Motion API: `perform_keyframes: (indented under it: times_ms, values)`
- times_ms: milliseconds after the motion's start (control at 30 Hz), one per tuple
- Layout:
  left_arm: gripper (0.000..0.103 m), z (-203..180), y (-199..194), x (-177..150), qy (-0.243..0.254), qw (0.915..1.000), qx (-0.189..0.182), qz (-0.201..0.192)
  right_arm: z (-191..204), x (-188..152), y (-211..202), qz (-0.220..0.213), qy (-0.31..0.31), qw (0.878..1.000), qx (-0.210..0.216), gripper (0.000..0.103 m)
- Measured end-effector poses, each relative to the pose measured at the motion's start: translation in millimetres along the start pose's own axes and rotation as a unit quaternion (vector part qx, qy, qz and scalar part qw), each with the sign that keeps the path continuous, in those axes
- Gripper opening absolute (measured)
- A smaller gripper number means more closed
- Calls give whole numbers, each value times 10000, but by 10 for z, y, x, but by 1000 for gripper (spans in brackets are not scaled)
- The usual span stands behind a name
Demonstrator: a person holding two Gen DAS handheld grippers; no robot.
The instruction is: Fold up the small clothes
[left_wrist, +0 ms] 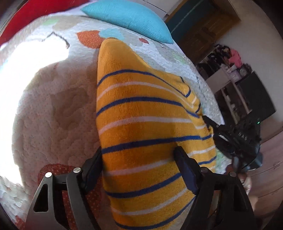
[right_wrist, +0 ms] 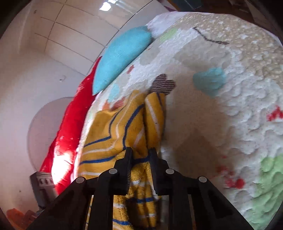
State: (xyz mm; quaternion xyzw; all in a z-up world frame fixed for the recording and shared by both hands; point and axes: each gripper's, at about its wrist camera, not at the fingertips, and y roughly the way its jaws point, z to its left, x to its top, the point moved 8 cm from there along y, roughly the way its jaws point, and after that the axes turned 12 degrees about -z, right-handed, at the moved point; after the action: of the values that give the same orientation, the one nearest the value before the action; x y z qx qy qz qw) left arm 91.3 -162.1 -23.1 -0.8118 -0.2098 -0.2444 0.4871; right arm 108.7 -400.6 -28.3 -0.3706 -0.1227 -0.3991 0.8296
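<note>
A small yellow garment (left_wrist: 141,123) with blue and white stripes lies on the patterned quilt (left_wrist: 53,115). My left gripper (left_wrist: 138,155) is open, its jaws wide apart on either side of the garment's near part. My right gripper (right_wrist: 140,152) is shut on a bunched fold of the same yellow garment (right_wrist: 123,127), which runs between its fingers and hangs below. The right gripper also shows in the left wrist view (left_wrist: 235,138), at the garment's right edge.
A turquoise pillow (left_wrist: 130,19) and a red pillow (left_wrist: 35,16) lie at the far end of the bed. The bed's right edge (left_wrist: 212,99) drops to the floor, with shelves (left_wrist: 235,88) and a wooden door (left_wrist: 207,30) beyond. A white wall (right_wrist: 35,70) stands behind the pillows.
</note>
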Motion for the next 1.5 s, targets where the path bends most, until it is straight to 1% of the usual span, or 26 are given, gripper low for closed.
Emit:
perform_keyframes:
  times_ms: [33, 67, 100, 133, 167, 233, 333, 400, 467, 533, 567, 633, 667, 767, 833, 900, 967, 1000, 1100, 1167, 1233, 1300, 1333, 1367, 1433, 1500]
  values:
    - [78, -41, 26, -21, 221, 9995, 215, -11, -116, -12, -10, -22, -151, 9991, -401, 21]
    - [82, -45, 49, -36, 273, 9989, 385, -35, -236, -45, 3, 80, -276, 9965, -782, 14]
    - [90, -10, 63, -38, 173, 9986, 496, -48, -289, -63, -9, 140, -240, 9966, -781, 13]
    - [92, 31, 63, -45, 9, 9986, 536, -44, -307, -42, -75, 83, -122, 9973, -718, 14]
    - [93, 59, 46, -61, -152, 9987, 492, -4, -295, -8, -178, -41, -90, 9970, -763, 17]
    - [92, 96, -68, -91, -267, 9984, 506, -13, -120, 71, -390, -339, -387, 9959, -746, 18]
    - [92, 89, -378, -118, 113, 9964, 766, -356, 335, 105, -633, -574, -916, 9936, -330, 18]
    - [92, 88, -602, -163, 368, 9926, 991, -590, 648, 68, -639, -609, -1221, 9906, -47, 22]
    - [92, 91, -811, -232, 501, 9888, 1168, -778, 862, -47, -518, -457, -1431, 9885, 172, 26]
    - [92, 103, -970, -282, 561, 9852, 1350, -901, 916, -231, -330, -173, -1583, 9871, 138, 26]
    - [92, 108, -1053, -309, 581, 9833, 1425, -975, 873, -347, -225, 34, -1639, 9865, -7, 26]
    - [92, 125, -1229, -361, 637, 9797, 1535, -1122, 672, -606, -74, 376, -1938, 9782, -650, 25]
    - [92, 144, -1324, -390, 671, 9774, 1610, -1199, 618, -693, -86, 345, -2080, 9749, -711, 24]
    - [92, 233, -1553, -467, 740, 9698, 1860, -1392, 559, -734, -251, 219, -2179, 9707, -990, 24]
    - [92, 279, -1666, -490, 787, 9640, 2008, -1558, 605, -701, -426, -32, -2371, 9606, -1451, 29]
    - [93, 308, -1823, -488, 864, 9518, 2231, -1920, 842, -702, -537, -229, -2487, 9625, -1058, 29]
    - [99, 329, -1995, -493, 895, 9396, 2442, -2226, 1113, -771, -608, -324, -2549, 9646, -592, 29]
    - [100, 335, -2063, -485, 871, 9356, 2507, -2328, 1249, -822, -595, -343, -2622, 9635, -409, 29]
    - [100, 302, -2249, -467, 817, 9330, 2423, -2531, 1599, -1051, -361, -176, -2856, 9582, -6, 29]
    - [100, 290, -2377, -448, 859, 9242, 2575, -2686, 1677, -1244, -144, 32, -2927, 9562, 29, 29]
    - [101, 278, -2501, -426, 960, 9135, 2747, -2844, 1615, -1481, 35, 305, -2963, 9544, -188, 29]
    - [103, 272, -2607, -423, 930, 9054, 2836, -3019, 1541, -1689, 37, 389, -3032, 9516, -313, 30]
    - [103, 276, -2639, -424, 882, 9050, 2800, -3080, 1505, -1740, -13, 358, -3021, 9521, -307, 32]
    - [103, 269, -2657, -431, 843, 9074, 2675, -3131, 1460, -1773, -76, 370, -2937, 9548, -273, 33]
    - [103, 245, -2642, -440, 814, 9147, 2398, -3148, 1329, -1811, -215, 480, -2575, 9649, -193, 37]
    - [103, 246, -2555, -455, 752, 9229, 2298, -2996, 1168, -1799, -380, 444, -2183, 9747, -209, 40]
